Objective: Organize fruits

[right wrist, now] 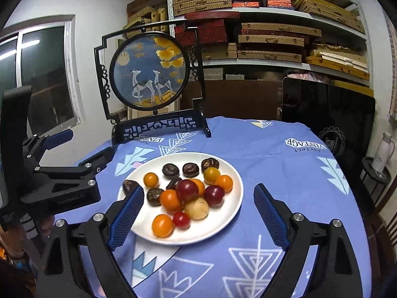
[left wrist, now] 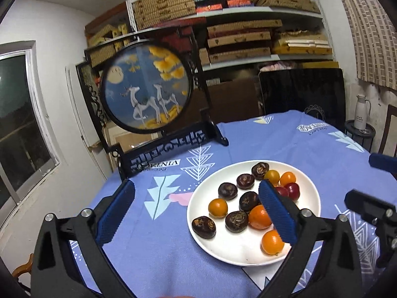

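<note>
A smooth round white plate (right wrist: 230,198) sits on a table draped in a blue cloth (right wrist: 248,149) printed with white triangles, in front of a black-framed circular deer screen (right wrist: 146,70). Piled on the plate: glossy orange tomatoes (right wrist: 162,225), dark red plums (right wrist: 186,190) and rough, dark brown water chestnuts (right wrist: 170,169). The left gripper (left wrist: 198,211) and right gripper (right wrist: 198,221), with ribbed blue pads, hover before the plate, jaws spread wide, holding nothing.
</note>
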